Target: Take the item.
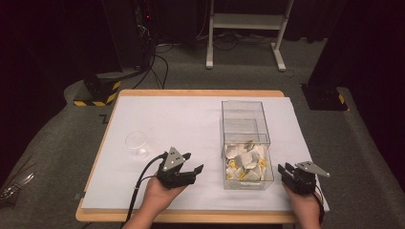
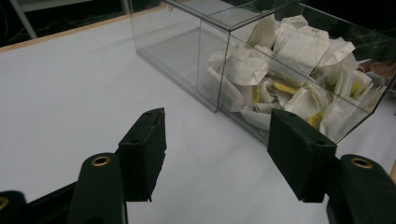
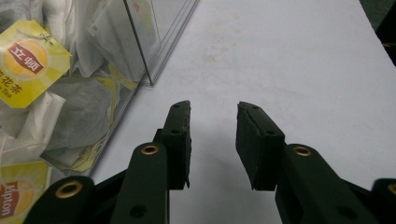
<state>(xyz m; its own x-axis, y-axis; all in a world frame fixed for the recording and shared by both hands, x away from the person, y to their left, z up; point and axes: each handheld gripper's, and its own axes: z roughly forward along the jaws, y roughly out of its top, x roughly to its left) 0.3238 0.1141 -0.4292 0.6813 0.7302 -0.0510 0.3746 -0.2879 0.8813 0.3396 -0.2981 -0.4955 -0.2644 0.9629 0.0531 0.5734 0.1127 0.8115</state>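
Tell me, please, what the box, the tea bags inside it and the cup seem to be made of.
Box: clear rigid plastic, probably acrylic; see-through, glossy walls with sharp straight edges.
Tea bags: thin matt white paper sachets, creased, with printed yellow paper tags.
Cup: clear glass or plastic; the table shows through, and the look leaves it open which.

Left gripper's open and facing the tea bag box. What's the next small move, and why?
Probably carry the left gripper on toward the clear box and over its open near compartment, where the tea bags are piled. Its jaws stand wide with nothing between them, and the box is just ahead.
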